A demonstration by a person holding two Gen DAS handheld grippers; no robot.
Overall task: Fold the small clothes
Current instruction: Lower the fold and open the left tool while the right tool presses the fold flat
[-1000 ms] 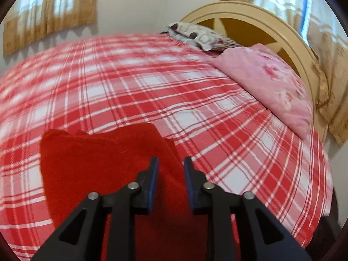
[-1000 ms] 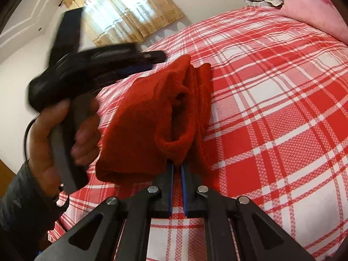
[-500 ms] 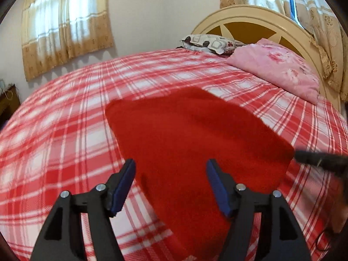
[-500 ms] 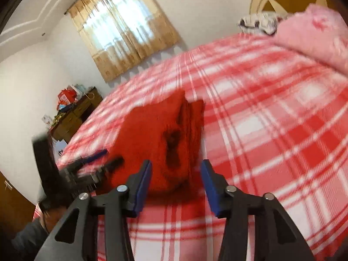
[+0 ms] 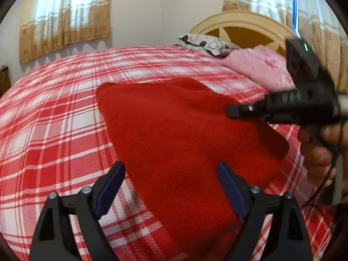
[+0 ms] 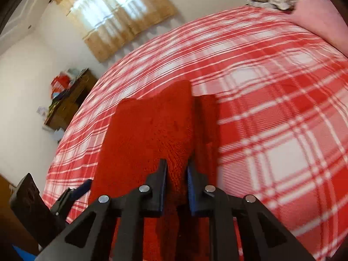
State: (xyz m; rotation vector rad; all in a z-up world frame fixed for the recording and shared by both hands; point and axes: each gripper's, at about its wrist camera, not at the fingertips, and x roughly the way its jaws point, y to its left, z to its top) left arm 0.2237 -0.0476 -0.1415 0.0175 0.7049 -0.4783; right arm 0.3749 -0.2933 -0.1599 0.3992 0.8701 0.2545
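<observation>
left hand-held gripper (image 5: 169, 187) jaws opening, nothing pinched, red garment (image 5: 184, 134) dropped flat on bed (image 5: 54, 119) | right hand-held gripper (image 6: 177, 174) closing on garment's near edge | I'm set to fold again

We see a room lit by daylight through curtained windows (image 5: 65, 15), which glow nearly white where the sun pushes through the curtains (image 6: 121, 15). The light is soft and even; the red garment (image 5: 184, 134) casts only a faint shadow on the plaid bedspread (image 5: 54, 119). Both fisheye views bow the bed into a dome and darken to black at the corners. The right gripper (image 5: 282, 106) is smeared by motion blur in the left view, and the right view's bedspread (image 6: 271, 87) is streaked too.
</observation>
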